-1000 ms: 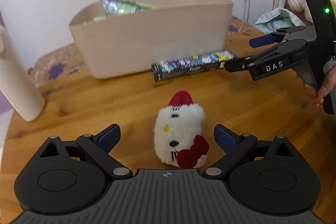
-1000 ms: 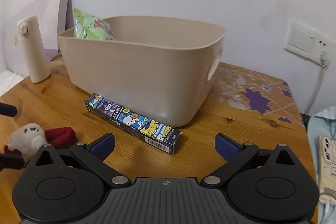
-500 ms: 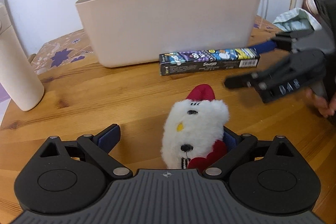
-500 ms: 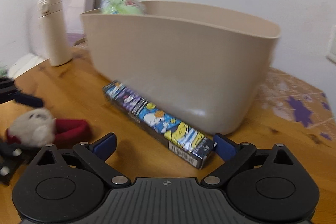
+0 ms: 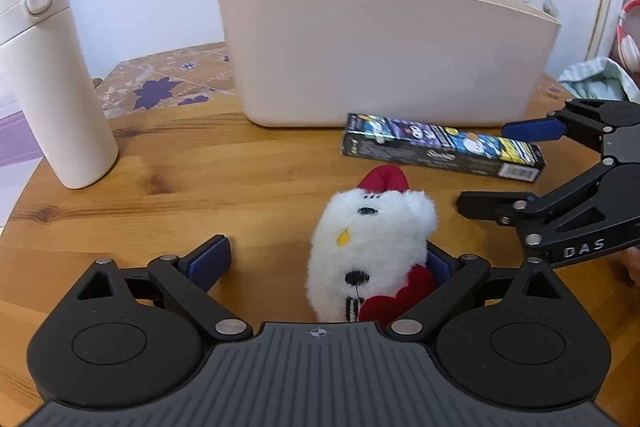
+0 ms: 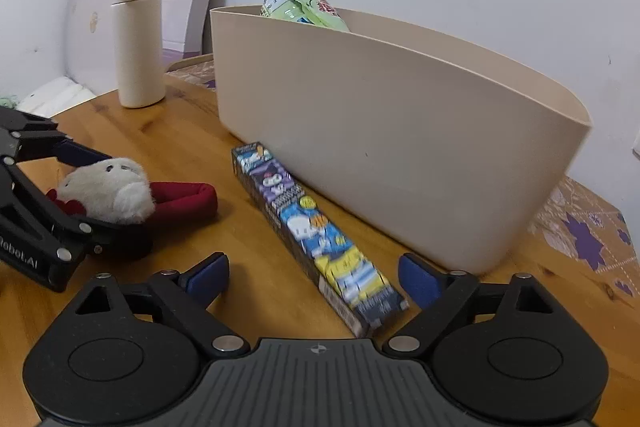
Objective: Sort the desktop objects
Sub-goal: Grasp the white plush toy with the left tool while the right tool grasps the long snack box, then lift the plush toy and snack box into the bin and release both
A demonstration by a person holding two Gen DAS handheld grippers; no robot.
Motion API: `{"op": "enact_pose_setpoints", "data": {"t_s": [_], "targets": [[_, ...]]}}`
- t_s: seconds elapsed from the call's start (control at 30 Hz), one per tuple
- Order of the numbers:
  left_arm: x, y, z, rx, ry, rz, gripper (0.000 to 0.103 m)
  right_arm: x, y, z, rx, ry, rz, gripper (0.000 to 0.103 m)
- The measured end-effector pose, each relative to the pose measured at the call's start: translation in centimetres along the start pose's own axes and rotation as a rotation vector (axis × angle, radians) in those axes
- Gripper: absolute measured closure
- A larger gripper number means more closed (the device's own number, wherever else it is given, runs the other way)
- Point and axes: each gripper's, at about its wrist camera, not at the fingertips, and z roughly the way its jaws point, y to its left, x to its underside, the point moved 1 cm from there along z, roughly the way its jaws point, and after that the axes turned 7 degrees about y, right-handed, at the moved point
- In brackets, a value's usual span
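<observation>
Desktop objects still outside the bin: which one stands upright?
The white flask, standing on its base left of the beige bin. The plush toy and cartoon-printed box lie flat on the table.

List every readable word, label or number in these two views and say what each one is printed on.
"DAS": white letters on the side of the right gripper, seen from the left wrist.
"obot.AI": white letters, cut off by the picture's edge, on the side of the left gripper, seen from the right wrist.
Cartoon-printed box: lettering and barcode too blurred to read.
Green snack bag in the beige bin: red print too small to read.
</observation>
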Motion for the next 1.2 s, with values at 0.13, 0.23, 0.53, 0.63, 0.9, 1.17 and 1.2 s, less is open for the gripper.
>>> {"op": "enact_pose_setpoints", "data": {"t_s": [0.13, 0.23, 0.53, 0.63, 0.9, 1.17, 1.2], "targets": [[-0.3, 0.0, 0.3, -0.004, -0.007, -0.002, 0.007, -0.9, 0.6, 0.9, -0.018, -0.008, 0.019, 0.025], [-0.5, -0.1, 0.3, 0.004, -0.019, 0.005, 0.021, -1.2, 0.9, 1.0, -0.048, -0.012, 0.042, 0.044], [-0.3, -0.4, -0.8, 0.013, -0.032, 0.017, 0.059, -0.6, 4.0, -0.6, -0.043, 0.018, 0.009, 0.081], [0.2, -0.7, -1.3, 0.008, -0.034, 0.009, 0.060, 0.4, 4.7, -1.6, -0.022, 0.008, 0.008, 0.081], [1.0, -1.2, -2.7, 0.048, -0.029, 0.003, 0.061, 2.5, 5.5, -4.7, 0.026, -0.028, 0.048, 0.081], [0.8, -1.6, -5.3, 0.073, -0.068, 0.031, 0.061, 2.1, 5.9, -9.6, 0.069, -0.098, -0.004, 0.081], [0.7, -1.6, -5.8, 0.071, -0.076, 0.039, 0.061, 2.0, 5.8, -10.3, 0.074, -0.109, -0.007, 0.081]]}}
